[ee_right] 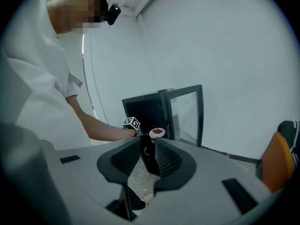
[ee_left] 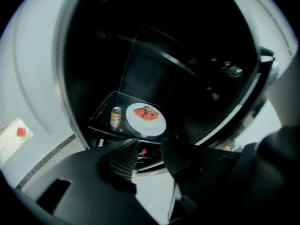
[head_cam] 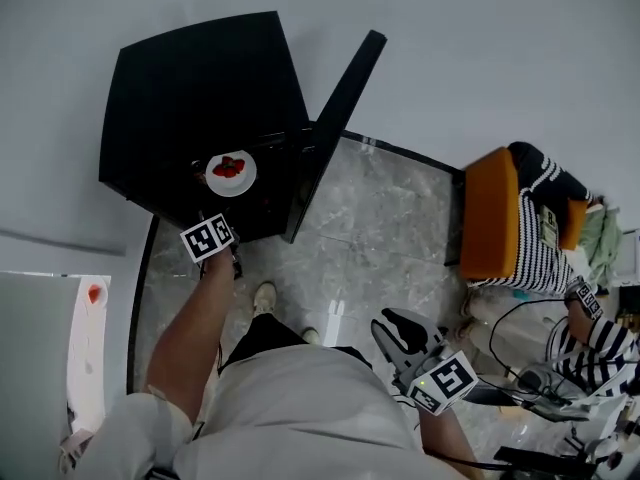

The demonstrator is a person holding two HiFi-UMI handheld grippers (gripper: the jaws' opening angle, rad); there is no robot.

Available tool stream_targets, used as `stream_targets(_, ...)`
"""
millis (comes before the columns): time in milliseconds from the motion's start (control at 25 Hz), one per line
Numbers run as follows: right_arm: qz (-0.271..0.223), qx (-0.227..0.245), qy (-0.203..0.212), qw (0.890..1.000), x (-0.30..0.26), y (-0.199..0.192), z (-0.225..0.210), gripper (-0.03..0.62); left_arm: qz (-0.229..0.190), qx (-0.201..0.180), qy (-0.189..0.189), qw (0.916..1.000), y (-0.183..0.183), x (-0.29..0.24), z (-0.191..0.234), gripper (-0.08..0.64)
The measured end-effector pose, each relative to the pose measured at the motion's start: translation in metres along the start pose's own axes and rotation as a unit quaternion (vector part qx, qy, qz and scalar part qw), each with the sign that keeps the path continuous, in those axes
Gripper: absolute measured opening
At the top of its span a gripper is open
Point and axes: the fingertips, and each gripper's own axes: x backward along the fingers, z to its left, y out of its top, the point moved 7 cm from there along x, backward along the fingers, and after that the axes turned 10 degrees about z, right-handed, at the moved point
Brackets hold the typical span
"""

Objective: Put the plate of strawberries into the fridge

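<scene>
Plate [ee_left: 151,127] sat on fridge [head_cam: 190,98] shelf beside can [ee_left: 116,117] | left tongs [ee_left: 149,148] spread, empty | right tongs [ee_right: 148,144] spread, empty | outstanding: door [head_cam: 340,118] open, judged still to shut.

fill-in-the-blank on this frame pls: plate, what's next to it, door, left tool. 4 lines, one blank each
1. The plate of strawberries sits inside the ____.
2. Beside the plate stands a ____.
3. The door stands ____.
4. The left tool's jaws are ____, with nothing between them.

Missing words: fridge; can; open; apart
</scene>
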Motion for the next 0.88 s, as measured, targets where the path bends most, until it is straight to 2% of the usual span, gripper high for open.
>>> stream_targets(240,-0.015,0.02,0.051,0.998,0.017,-0.014,-0.003,0.106,-0.008,-0.03,-0.02,0.9993,-0.041,0.059,-0.03,0.155)
stream_targets(480,-0.005,0.057,0.122,0.991,0.031,-0.034,0.004,0.042,-0.035,-0.03,-0.068,0.9966,-0.111,0.14,-0.06,0.052)
stream_targets(560,0.0,0.072,0.145,0.987,0.032,-0.04,0.009,0.034,-0.037,-0.04,-0.086,0.9948,-0.134,0.169,-0.067,0.029)
stream_targets(680,0.008,0.089,0.168,0.982,0.031,-0.045,0.019,0.028,-0.033,-0.083,-0.123,0.9884,-0.167,0.214,-0.081,0.014)
stream_targets(800,0.009,0.097,0.18,0.979,0.031,-0.044,0.035,0.028,-0.023,-0.132,-0.165,0.9772,-0.19,0.257,-0.093,0.012)
stream_targets(880,0.01,0.102,0.183,0.978,0.03,-0.043,0.049,0.027,-0.023,-0.144,-0.187,0.9714,-0.201,0.279,-0.095,0.012)
